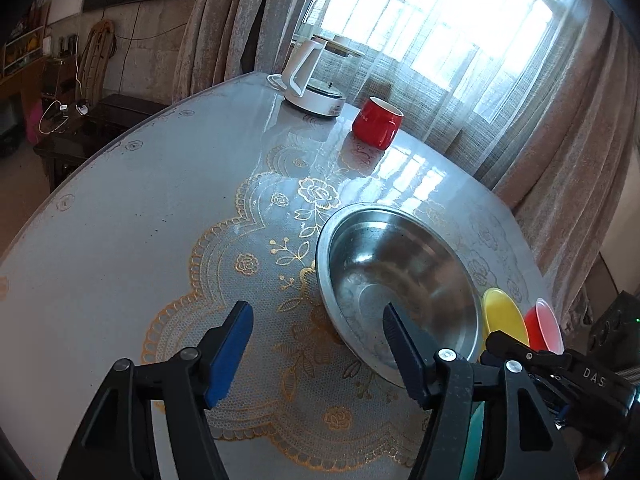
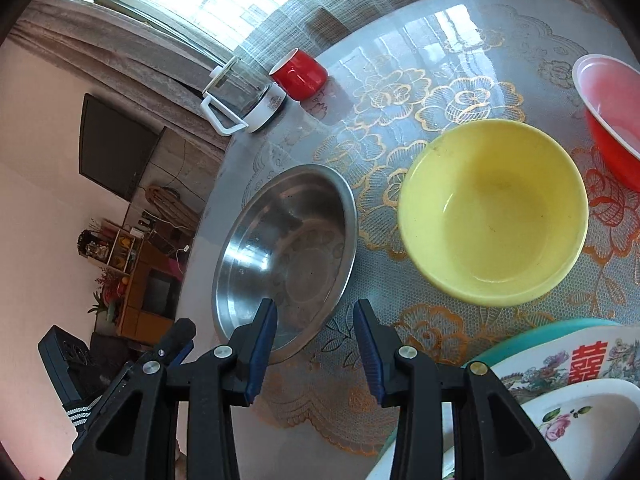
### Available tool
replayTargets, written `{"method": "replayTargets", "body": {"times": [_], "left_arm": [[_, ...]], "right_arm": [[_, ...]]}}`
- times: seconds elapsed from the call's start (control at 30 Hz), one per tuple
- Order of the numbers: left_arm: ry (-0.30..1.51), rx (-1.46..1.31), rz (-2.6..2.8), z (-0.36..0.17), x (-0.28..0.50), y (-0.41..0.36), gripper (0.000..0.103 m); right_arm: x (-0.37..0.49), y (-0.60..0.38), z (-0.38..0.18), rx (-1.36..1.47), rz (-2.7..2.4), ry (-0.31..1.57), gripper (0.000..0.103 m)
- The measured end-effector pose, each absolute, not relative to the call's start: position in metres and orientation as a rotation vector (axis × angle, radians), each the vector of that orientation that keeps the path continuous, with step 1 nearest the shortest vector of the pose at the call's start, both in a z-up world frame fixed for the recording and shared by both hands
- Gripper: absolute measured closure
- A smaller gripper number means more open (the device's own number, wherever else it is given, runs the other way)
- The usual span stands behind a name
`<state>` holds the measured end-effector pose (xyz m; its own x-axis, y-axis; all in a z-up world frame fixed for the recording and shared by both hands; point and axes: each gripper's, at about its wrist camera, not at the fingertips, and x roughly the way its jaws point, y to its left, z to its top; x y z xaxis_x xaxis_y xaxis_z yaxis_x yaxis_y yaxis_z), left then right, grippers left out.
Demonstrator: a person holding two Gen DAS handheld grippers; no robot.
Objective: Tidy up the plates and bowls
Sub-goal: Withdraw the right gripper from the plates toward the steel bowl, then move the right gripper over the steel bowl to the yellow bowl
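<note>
A steel bowl point(image 1: 396, 280) point(image 2: 284, 256) sits on the lace-patterned table point(image 1: 120, 240). My left gripper point(image 1: 316, 320) is open; its right finger hangs over the bowl's inside and the near rim shows between the fingers, untouched. My right gripper point(image 2: 316, 316) is also open, with the steel bowl's near edge showing between its fingers. An empty yellow bowl point(image 2: 492, 212) point(image 1: 504, 316) stands right of the steel one, and a red bowl point(image 2: 612, 120) point(image 1: 544, 324) with a pale inside lies beyond it. A flowered plate on a teal plate point(image 2: 560, 360) and a white flowered bowl point(image 2: 580, 420) lie at the lower right.
A red mug point(image 1: 376, 122) point(image 2: 298, 74) and a glass kettle on a white base point(image 1: 316, 80) point(image 2: 240, 96) stand at the table's far edge by the curtained window. The round table edge drops off on the left. Dark furniture stands beyond it.
</note>
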<state>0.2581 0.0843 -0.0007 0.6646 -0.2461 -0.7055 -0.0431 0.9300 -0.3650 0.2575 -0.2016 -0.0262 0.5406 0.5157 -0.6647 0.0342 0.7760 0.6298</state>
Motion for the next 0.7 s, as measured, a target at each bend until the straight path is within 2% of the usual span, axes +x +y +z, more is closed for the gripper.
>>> {"method": "replayTargets", "body": {"times": [0.07,0.2,0.27,0.33,0.7], "left_arm": [[0.848,-0.385,-0.117,-0.006,0.267,0.085,0.044],[0.882,-0.385,-0.160,-0.018,0.279,0.079,0.072],[0.904,-0.424,-0.190,-0.023,0.280,0.078,0.076],[0.910,-0.428,-0.208,-0.026,0.279,0.075,0.085],[0.869,-0.415,-0.189,-0.016,0.240,0.085,0.083]], "right_arm": [[0.263,-0.200,-0.028,0.644,0.316,0.969,0.063],[0.273,-0.195,-0.031,0.613,0.305,0.964,0.063],[0.277,-0.190,-0.033,0.580,0.302,0.962,0.063],[0.277,-0.184,-0.032,0.527,0.310,0.947,0.066],[0.255,-0.167,-0.025,0.402,0.349,0.945,0.069]]}}
